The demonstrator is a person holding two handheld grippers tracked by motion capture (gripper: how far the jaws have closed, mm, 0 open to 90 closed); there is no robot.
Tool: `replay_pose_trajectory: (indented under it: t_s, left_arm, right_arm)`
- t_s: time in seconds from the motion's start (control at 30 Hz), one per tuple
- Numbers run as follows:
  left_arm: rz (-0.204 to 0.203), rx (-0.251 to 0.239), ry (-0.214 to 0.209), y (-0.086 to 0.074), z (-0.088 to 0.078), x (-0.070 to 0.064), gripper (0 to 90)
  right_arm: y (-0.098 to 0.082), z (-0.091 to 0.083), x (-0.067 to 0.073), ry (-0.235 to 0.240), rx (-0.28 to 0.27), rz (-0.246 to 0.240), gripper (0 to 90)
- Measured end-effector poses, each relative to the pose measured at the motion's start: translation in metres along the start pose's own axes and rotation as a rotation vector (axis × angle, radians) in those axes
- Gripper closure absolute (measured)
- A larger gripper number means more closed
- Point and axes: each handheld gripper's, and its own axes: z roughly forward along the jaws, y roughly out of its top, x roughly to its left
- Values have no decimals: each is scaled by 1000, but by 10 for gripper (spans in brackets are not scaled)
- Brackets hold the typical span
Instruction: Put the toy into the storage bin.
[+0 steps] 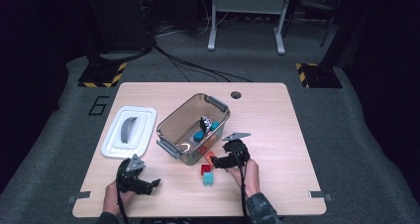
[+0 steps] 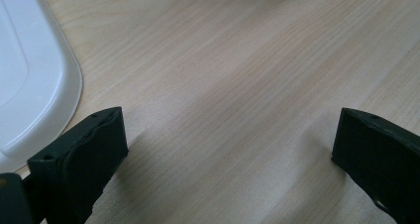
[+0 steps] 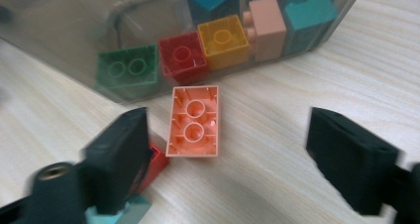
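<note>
Right gripper view: orange brick point(image 3: 193, 121) lies underside up on the table point(image 3: 307, 80), just beside the clear bin point(image 3: 64, 50). Right gripper point(image 3: 228, 149) stands open and empty. Judged light, rigid, smooth plastic; pinch across its long flat sides.

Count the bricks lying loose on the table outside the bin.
3: an orange brick upside down beside the bin, a red brick and a teal brick near the right gripper. Others may be hidden.
</note>
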Motion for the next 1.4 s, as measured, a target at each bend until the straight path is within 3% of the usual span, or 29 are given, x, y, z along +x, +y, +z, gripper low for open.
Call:
replay_pose_trajectory:
  t_s: [0.17,0.37,0.63,1.2,1.4]
  left_arm:
    - [-1,0,0,0,0,0,4]
    - [1,0,0,0,0,0,4]
    - [0,0,0,0,0,0,4]
    - [-1,0,0,0,0,0,4]
    - [-3,0,-2,0,0,0,4]
  right_arm:
    - [1,13,5,10,0,-4,316]
    - [3,25,12,20,50,-21,425]
    - [-3,26,9,2,74,-25,575]
    - [-22,-3,-12,-45,117,-22,579]
    - [-18,-2,-12,-36,130,-22,483]
